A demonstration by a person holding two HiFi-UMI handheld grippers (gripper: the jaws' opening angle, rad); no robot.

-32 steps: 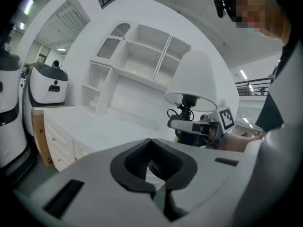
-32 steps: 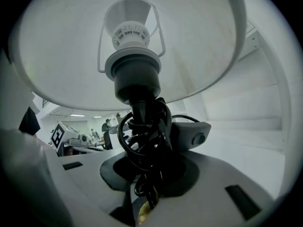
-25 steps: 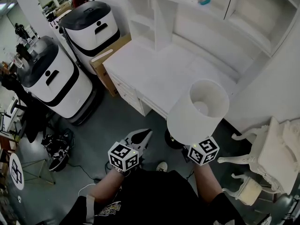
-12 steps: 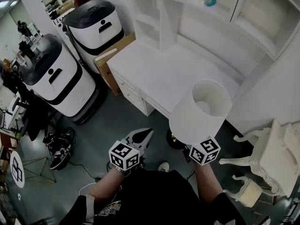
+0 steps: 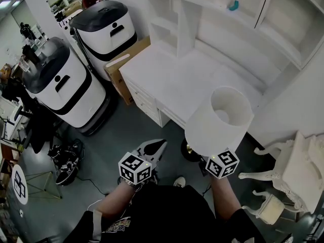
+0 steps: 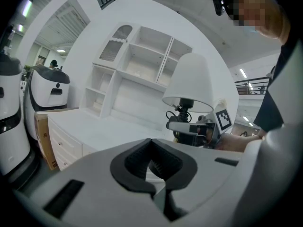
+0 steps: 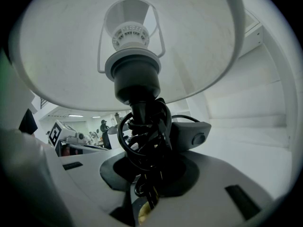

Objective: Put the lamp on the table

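A person carries one white-shaded lamp (image 5: 220, 118) with the right gripper (image 5: 211, 161), whose two jaws pinch its dark, cord-wrapped stem. The lamp hangs upright over the grey floor, just in front of the single white table (image 5: 172, 80) and not yet on it. The left gripper (image 5: 153, 150) hangs beside it with jaws pressed together on nothing, while two white-and-black machines (image 5: 61, 85) stand at the left and one white chair (image 5: 298, 171) at the right.

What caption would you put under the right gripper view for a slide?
Right tongs gripping a white cone-shaded lamp by its black, cord-wrapped stem, seen from underneath.
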